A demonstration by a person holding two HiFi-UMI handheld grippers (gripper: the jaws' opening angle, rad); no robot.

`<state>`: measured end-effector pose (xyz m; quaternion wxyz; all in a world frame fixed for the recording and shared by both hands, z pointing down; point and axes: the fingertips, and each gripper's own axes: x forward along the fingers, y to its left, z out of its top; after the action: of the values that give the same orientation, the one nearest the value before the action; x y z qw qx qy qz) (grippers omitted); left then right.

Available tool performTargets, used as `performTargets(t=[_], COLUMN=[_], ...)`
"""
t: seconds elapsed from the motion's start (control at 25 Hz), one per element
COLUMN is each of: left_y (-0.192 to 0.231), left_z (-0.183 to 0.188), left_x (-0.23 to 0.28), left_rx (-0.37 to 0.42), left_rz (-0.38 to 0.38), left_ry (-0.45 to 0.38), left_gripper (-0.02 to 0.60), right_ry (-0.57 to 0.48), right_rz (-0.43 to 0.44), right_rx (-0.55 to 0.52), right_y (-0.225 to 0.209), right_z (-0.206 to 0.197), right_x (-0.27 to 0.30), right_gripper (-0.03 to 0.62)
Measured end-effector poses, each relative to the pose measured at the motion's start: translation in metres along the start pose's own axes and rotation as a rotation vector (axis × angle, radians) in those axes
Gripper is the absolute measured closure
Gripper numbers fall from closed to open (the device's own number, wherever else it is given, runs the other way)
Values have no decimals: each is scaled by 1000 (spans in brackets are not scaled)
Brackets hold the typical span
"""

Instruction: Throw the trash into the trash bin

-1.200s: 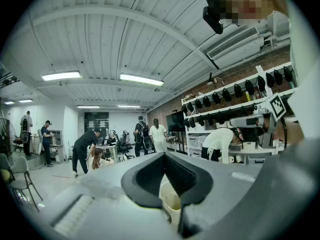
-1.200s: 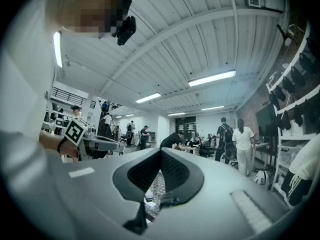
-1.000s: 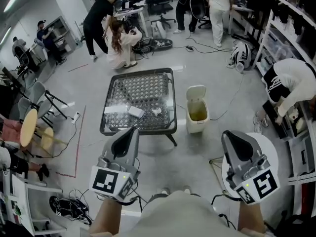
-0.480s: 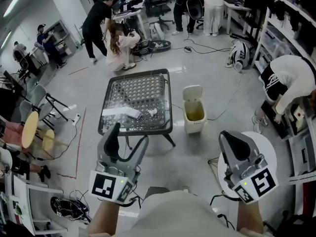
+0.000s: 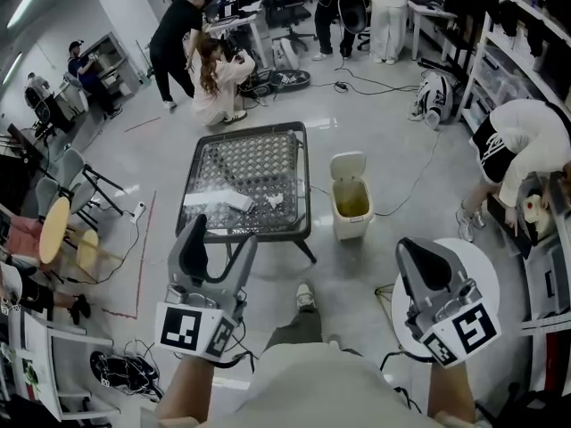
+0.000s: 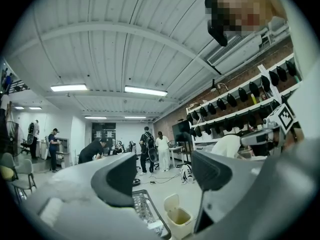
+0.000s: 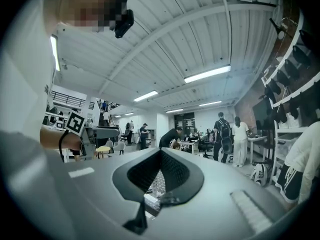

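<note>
Left gripper (image 5: 220, 241) held level, aimed at the surface (image 5: 254, 154); jaws spread, nothing between, just been opening, likely readying for a pick; right gripper (image 5: 419, 255) pressed together, empty, kept back as spare; trash (image 5: 217, 200), flat white paper pieces plus a small crumpled scrap, lies near the mesh surface's near edge; trash bin (image 5: 350, 205) stands just beside the surface's right side, lid up, probably for a short drop.
</note>
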<state>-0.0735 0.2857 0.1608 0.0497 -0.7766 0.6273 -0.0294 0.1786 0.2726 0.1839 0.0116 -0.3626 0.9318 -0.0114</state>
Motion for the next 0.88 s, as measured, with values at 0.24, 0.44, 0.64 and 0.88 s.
performTargets(t=[0.24, 0.44, 0.64, 0.88], left_y=[15, 30, 69, 133], left_z=[-10, -21, -38, -72], left_x=[20, 46, 75, 123], left_rx=[12, 30, 1, -27], left_rz=[-1, 0, 14, 76], left_ry=[0, -5, 26, 117], left_gripper=[227, 227, 226, 226], right_ry=[8, 46, 69, 108], right_rz=[13, 12, 12, 22], right_rx=[2, -75, -32, -33], right_y=[-2, -14, -24, -38], right_z=[-6, -17, -25, -32], right_x=[24, 54, 92, 160], right_gripper=[591, 591, 591, 591])
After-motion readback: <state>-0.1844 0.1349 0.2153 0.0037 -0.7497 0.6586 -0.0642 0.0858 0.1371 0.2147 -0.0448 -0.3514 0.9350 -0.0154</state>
